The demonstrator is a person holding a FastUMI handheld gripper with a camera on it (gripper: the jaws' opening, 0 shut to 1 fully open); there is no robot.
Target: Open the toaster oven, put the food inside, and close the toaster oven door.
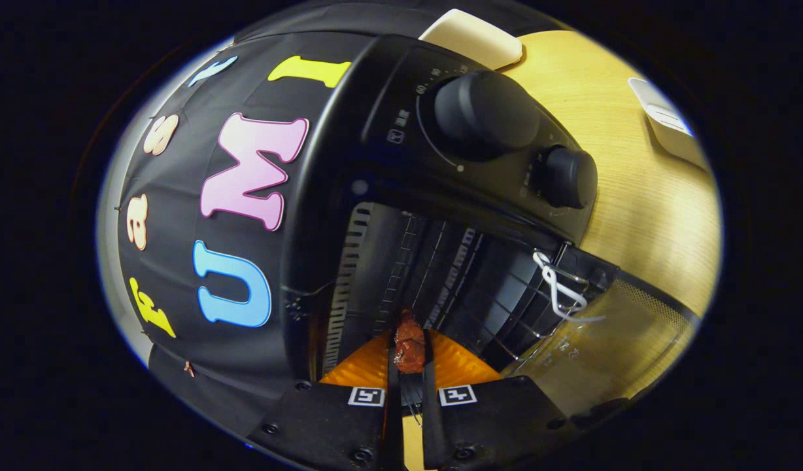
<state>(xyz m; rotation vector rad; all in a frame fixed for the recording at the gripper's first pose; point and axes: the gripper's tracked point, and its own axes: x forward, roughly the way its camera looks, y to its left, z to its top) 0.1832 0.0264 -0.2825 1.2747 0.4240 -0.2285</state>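
A black toaster oven (pixel 375 118) stands right ahead, tilted in my view, with two round knobs (pixel 486 111) on its panel. Its glass door (pixel 611 340) hangs open to the right of the cavity, and a wire rack (pixel 506 294) shows inside. My gripper (pixel 410 347) is shut on a small reddish-brown piece of food (pixel 409 347). Both fingers press its sides, and it sits just at the mouth of the dark cavity, over the rack's near edge.
The oven rests on a light wooden table (pixel 650 196). A pale cream object (pixel 473 36) lies beyond the oven's top, and a white flat thing (pixel 666 121) sits farther off on the table. Black booth cloth (pixel 179 261) hangs to the left of the oven.
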